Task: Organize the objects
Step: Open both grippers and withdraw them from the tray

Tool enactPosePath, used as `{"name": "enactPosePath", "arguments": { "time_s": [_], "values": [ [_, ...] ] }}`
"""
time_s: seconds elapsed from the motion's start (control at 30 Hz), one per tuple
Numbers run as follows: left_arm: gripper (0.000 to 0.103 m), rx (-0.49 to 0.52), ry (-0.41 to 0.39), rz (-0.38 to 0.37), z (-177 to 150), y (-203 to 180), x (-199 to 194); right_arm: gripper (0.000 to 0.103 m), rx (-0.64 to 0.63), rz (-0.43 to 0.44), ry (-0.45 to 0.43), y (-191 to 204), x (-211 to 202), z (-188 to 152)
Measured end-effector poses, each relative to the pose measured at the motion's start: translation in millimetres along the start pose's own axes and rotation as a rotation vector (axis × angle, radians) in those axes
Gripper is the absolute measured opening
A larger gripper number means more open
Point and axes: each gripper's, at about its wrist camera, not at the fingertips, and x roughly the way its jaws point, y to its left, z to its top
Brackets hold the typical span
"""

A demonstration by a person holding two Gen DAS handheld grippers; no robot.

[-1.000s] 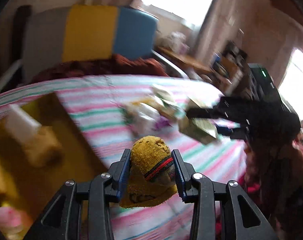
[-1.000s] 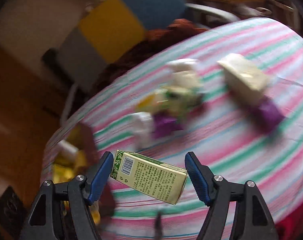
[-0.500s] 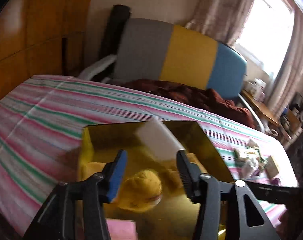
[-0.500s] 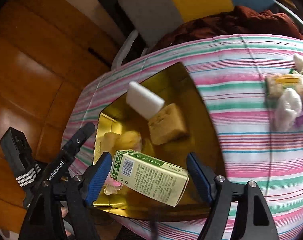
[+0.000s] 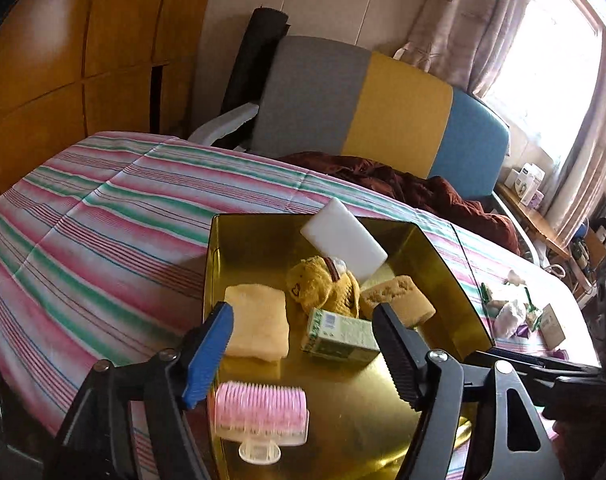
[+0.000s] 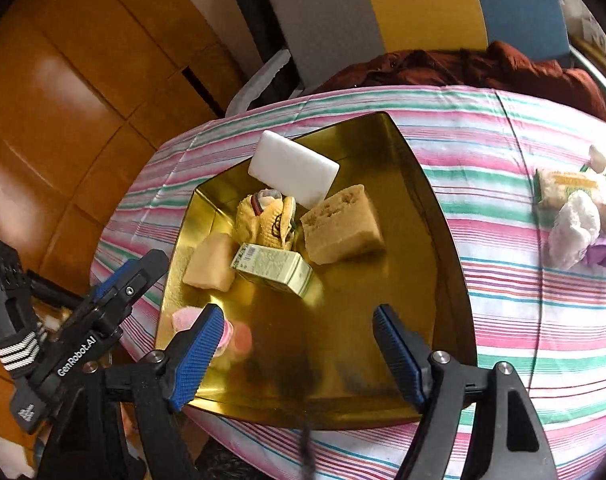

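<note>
A gold tray [image 5: 443, 264] [image 6: 443, 248] sits on the striped table. In it lie a yellow knit hat [image 5: 323, 286] [image 6: 265, 220], a green carton [image 5: 341, 336] [image 6: 273, 268], a white block [image 5: 343, 238] [image 6: 293, 168], a brown sponge [image 5: 399, 300] [image 6: 341, 228], a pale folded cloth [image 5: 257, 326] [image 6: 211, 264] and a pink brush [image 5: 261, 412]. My left gripper [image 5: 303, 354] is open and empty above the tray's near side. My right gripper [image 6: 297, 354] is open and empty over the tray's bare front part.
Loose packets and wrapped items [image 6: 579, 208] [image 5: 515, 312] lie on the striped cloth [image 5: 103, 220] right of the tray. A grey, yellow and blue chair [image 5: 383, 108] with a dark red cloth [image 5: 423, 192] stands behind the table. Wooden panels [image 6: 63, 80] are at the left.
The left gripper let go of the yellow hat and the right let go of the green carton; both now lie in the tray. Both grippers stand open above it.
</note>
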Motion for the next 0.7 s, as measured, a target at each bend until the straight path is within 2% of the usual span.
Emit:
{"name": "enactPosePath", "arguments": {
  "time_s": [0.2,0.3,0.4,0.7],
  "values": [
    [0.074,0.048,-0.004,0.045,-10,-8,-9,0.078,-0.075,-0.088,-0.051,9,-6,-9],
    [0.078,0.084,-0.015,0.078,-15,-14,-14,0.078,-0.108,-0.144,-0.086,11,-10,-12],
    [0.081,0.110,-0.026,0.090,-18,-19,-17,0.078,-0.116,-0.154,-0.095,10,-13,-15],
    [0.088,0.176,-0.020,0.055,-24,-43,-22,0.078,-0.089,-0.144,-0.118,-7,-25,-21]
  ]
}}
